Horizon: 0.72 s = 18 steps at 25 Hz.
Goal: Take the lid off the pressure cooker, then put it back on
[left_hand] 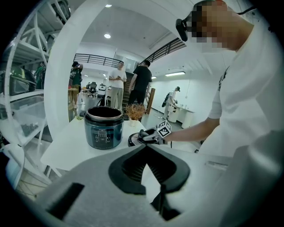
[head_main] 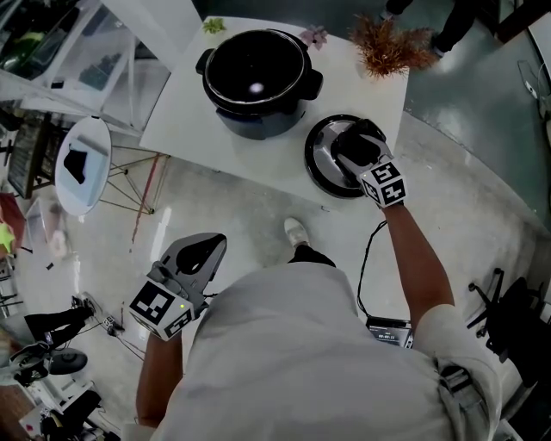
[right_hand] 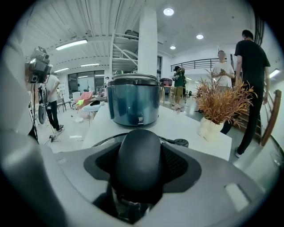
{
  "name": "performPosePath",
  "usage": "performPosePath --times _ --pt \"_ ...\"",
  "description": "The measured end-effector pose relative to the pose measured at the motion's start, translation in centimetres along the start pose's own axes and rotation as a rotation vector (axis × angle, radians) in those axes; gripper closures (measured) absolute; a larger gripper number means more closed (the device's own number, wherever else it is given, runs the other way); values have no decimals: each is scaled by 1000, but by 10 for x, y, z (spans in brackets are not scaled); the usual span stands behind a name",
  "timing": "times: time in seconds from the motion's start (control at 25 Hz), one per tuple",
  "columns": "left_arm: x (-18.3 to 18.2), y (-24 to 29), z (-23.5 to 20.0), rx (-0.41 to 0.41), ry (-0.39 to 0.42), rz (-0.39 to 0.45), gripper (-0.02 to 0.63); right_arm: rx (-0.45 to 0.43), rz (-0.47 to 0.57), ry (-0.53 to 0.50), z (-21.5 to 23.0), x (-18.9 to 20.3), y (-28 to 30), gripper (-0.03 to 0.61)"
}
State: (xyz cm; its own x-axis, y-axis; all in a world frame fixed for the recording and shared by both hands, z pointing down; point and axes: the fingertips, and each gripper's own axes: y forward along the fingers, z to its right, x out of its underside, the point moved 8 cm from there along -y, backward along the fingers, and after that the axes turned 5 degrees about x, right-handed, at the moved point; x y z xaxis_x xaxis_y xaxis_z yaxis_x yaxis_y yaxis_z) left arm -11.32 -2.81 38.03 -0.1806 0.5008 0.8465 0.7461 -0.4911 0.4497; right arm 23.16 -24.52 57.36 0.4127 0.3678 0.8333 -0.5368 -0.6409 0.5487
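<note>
My left gripper (head_main: 207, 245), grey jaws pressed together on nothing, hangs low beside me, off the white table (head_main: 185, 121), parked, I judge, since one claw suffices. The open dark-blue round pressure cooker pot (head_main: 256, 82) stands mid-table. Right of it the black-and-steel round lid (head_main: 320, 159) lies flat near the front edge, my right gripper (head_main: 355, 146) pinching its domed handle. The path back over the pot looks clear.

I see a white bench (head_main: 185, 103) on glossy grey floor (head_main: 482, 146), ceiling lights (right_hand: 168, 11) overhead, perhaps shelving (left_hand: 20, 93) left.
</note>
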Motion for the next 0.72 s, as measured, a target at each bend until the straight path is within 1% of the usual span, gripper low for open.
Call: performPosePath --times 0.52,0.72 --pt "4 6 -1 8 -15 -2 607 34 2 -41 -6 8 3 279" --pt "8 6 1 15 -16 -4 607 42 13 -32 -8 9 2 280"
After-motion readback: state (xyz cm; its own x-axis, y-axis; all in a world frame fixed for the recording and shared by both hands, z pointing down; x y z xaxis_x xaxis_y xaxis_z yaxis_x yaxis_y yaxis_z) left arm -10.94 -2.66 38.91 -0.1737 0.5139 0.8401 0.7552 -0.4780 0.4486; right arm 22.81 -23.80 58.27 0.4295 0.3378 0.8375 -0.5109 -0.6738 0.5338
